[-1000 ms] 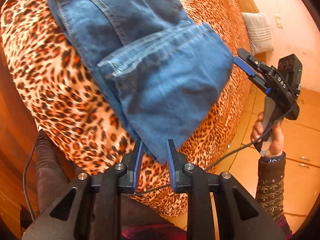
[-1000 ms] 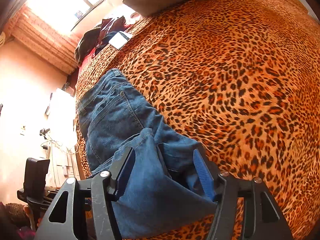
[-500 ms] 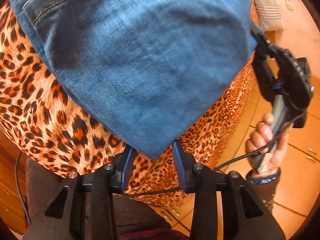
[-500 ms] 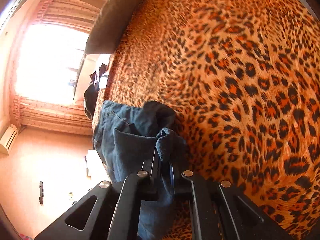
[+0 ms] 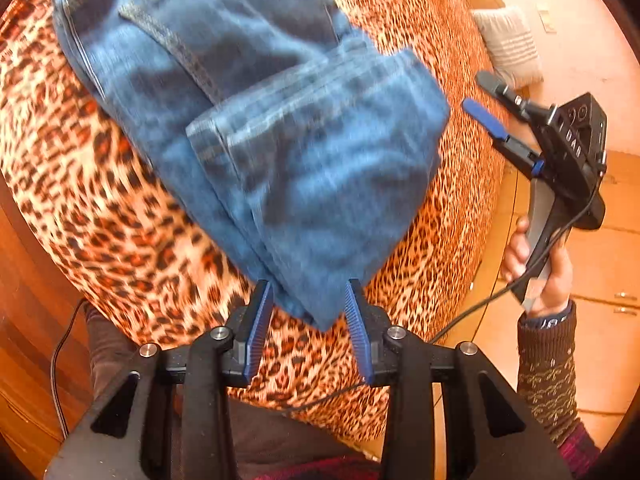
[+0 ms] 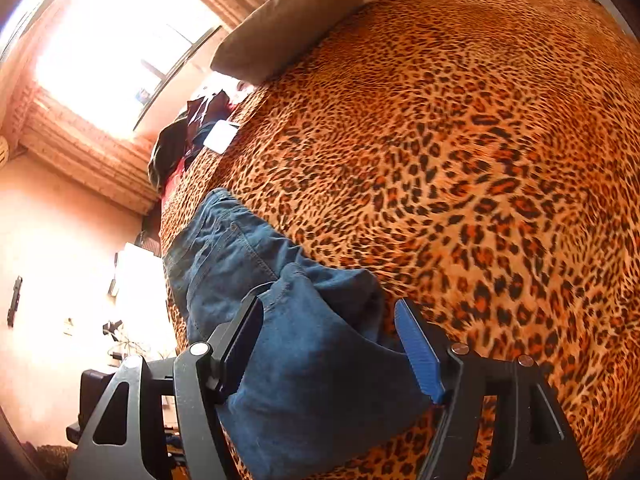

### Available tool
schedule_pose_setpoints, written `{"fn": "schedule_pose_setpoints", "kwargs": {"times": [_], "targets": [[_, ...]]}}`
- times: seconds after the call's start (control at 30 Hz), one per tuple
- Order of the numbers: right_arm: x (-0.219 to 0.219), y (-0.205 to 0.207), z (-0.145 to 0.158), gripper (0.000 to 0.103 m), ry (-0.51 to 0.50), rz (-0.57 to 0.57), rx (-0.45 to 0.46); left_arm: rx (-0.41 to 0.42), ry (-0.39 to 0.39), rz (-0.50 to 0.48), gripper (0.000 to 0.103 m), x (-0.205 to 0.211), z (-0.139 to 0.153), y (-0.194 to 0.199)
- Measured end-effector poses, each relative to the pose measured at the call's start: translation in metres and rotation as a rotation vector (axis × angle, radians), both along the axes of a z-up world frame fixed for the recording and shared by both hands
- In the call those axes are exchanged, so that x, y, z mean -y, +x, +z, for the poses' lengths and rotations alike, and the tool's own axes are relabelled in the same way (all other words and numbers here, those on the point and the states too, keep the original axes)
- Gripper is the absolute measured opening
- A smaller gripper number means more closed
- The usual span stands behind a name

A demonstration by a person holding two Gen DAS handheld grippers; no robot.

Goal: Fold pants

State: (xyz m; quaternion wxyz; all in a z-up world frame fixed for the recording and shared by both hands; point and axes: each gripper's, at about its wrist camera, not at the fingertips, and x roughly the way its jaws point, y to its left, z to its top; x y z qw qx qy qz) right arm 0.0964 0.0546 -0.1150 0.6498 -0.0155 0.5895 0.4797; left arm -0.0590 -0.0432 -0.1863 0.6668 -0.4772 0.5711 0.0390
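Observation:
Blue jeans (image 5: 280,140) lie folded on a leopard-print bed cover (image 5: 100,200), legs doubled back over the seat with the hems on top. My left gripper (image 5: 308,316) is open, its blue pads either side of the near folded corner, not pinching it. My right gripper (image 5: 486,100) shows at the right, open, just off the jeans' right edge. In the right wrist view the jeans (image 6: 280,320) lie between the open right gripper (image 6: 332,344) fingers, which do not hold them.
The bed cover (image 6: 480,160) stretches far beyond the jeans. A grey pillow (image 6: 292,16) and a pile of dark clothes (image 6: 188,140) lie at the far end. A striped cushion (image 5: 508,44) and tiled floor (image 5: 612,320) are to the right of the bed.
Half a second ago both grippers gripped the folded edge and held it lifted. Now both have opened and the jeans lie flat on the bed.

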Motion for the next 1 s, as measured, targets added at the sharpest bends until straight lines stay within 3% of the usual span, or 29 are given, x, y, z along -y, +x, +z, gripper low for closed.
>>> {"fn": "schedule_pose_setpoints", "kwargs": {"times": [0.1, 0.23, 0.27, 0.3, 0.33, 0.43, 0.5, 0.57, 0.6, 0.63, 0.67, 0.77, 0.87, 1.0], "targets": [[-0.049, -0.023, -0.015, 0.071, -0.073, 0.117, 0.057, 0.012, 0.022, 0.102, 0.035, -0.025, -0.001, 0.007], [-0.078, -0.044, -0.033, 0.07, -0.182, 0.221, 0.179, -0.07, 0.055, 0.133, 0.038, -0.033, -0.027, 0.019], [-0.085, -0.047, -0.037, 0.062, -0.21, 0.252, 0.196, -0.09, 0.028, 0.134, 0.038, -0.03, -0.035, 0.02], [-0.087, -0.05, -0.039, 0.022, -0.213, 0.287, 0.191, -0.108, -0.007, 0.134, 0.036, -0.023, -0.041, 0.02], [-0.092, -0.052, -0.041, 0.007, -0.205, 0.313, 0.16, -0.115, -0.026, 0.138, 0.036, -0.016, -0.041, 0.017], [-0.095, -0.075, -0.013, 0.008, -0.041, 0.391, 0.106, -0.131, 0.07, 0.138, 0.036, -0.005, -0.036, 0.003], [-0.105, -0.084, -0.017, 0.008, -0.032, 0.407, 0.129, -0.185, 0.124, 0.139, 0.036, -0.009, -0.045, 0.0], [-0.111, -0.071, -0.052, 0.009, -0.171, 0.359, 0.157, -0.201, 0.098, 0.159, 0.035, -0.016, -0.053, -0.002], [-0.11, -0.061, -0.069, 0.016, -0.217, 0.322, 0.144, -0.199, 0.084, 0.161, 0.035, -0.018, -0.051, -0.001], [-0.105, -0.05, -0.076, 0.016, -0.211, 0.283, 0.118, -0.191, 0.073, 0.148, 0.035, -0.02, -0.046, -0.002], [-0.101, -0.043, -0.075, 0.015, -0.192, 0.242, 0.087, -0.169, 0.055, 0.143, 0.034, -0.022, -0.039, -0.006], [-0.087, -0.032, -0.052, 0.024, -0.099, 0.184, 0.011, -0.063, -0.019, 0.149, 0.033, -0.022, -0.009, -0.013], [-0.067, -0.026, -0.025, 0.036, -0.029, 0.15, 0.016, 0.024, 0.013, 0.12, 0.033, -0.013, 0.014, 0.004], [-0.043, -0.031, -0.013, 0.036, 0.058, 0.125, -0.002, -0.01, 0.062, 0.049, 0.034, -0.001, -0.005, 0.037]]}}
